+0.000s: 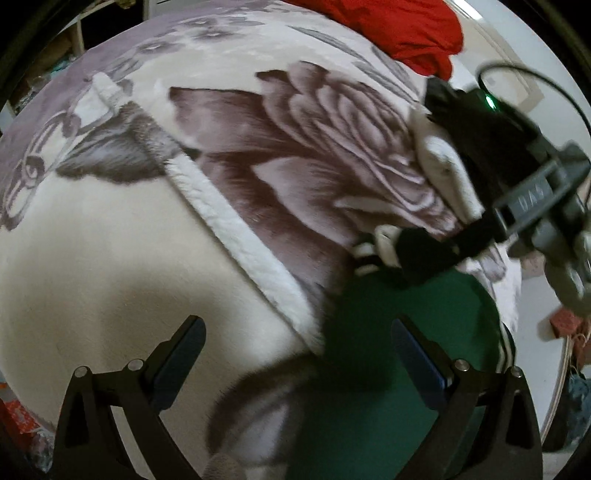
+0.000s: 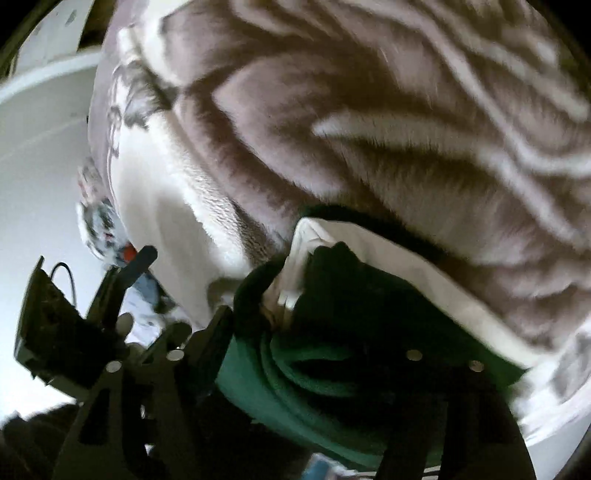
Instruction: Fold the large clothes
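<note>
A dark green garment [image 1: 388, 354] with white stripes and white lining lies on a floral blanket [image 1: 258, 155] at the lower right of the left wrist view. My left gripper [image 1: 297, 354] is open and empty, its fingers apart above the garment's left edge. My right gripper [image 1: 424, 254] shows at the right of that view, with black fabric of the garment's far end bunched at its tip. In the right wrist view the green garment [image 2: 332, 369] with its white lining [image 2: 369, 240] fills the space between the fingers [image 2: 207, 343], and the tips are buried in cloth.
A red cloth [image 1: 406, 26] lies at the blanket's far edge. A white fleece strip [image 1: 251, 251] runs diagonally across the blanket. White floor [image 1: 535, 302] and small clutter lie right of the bed. The left gripper's body [image 2: 74, 325] shows at lower left in the right wrist view.
</note>
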